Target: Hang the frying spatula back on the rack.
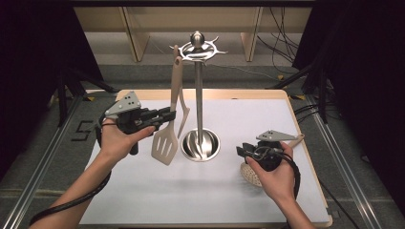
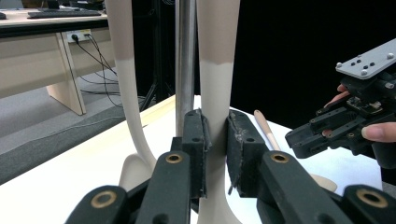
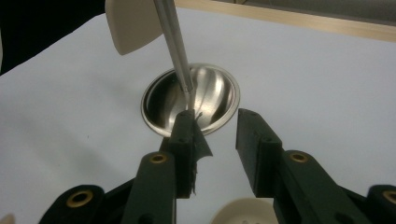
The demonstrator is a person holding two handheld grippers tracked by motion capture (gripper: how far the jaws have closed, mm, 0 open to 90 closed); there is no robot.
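Note:
A steel utensil stand (image 1: 198,95) with a ring of hooks (image 1: 197,47) rises from a round dish base (image 1: 200,144) on the white mat. My left gripper (image 1: 165,117) is shut on the handle of a beige slotted spatula (image 1: 165,143), whose top end reaches up to the hooks. In the left gripper view the pads (image 2: 196,135) squeeze that spatula handle (image 2: 215,84) just in front of the pole (image 2: 185,60). My right gripper (image 1: 240,151) stands open over a perforated skimmer (image 1: 250,175) lying on the mat. Nothing is between the right gripper's (image 3: 215,135) jaws, which point at the base (image 3: 191,100).
A second beige utensil (image 1: 183,114) hangs from the stand beside the spatula. The mat covers a wooden-edged table (image 1: 305,143). Black curtains, stands and cables ring the table. The right gripper (image 2: 327,133) is visible beyond the spatula in the left gripper view.

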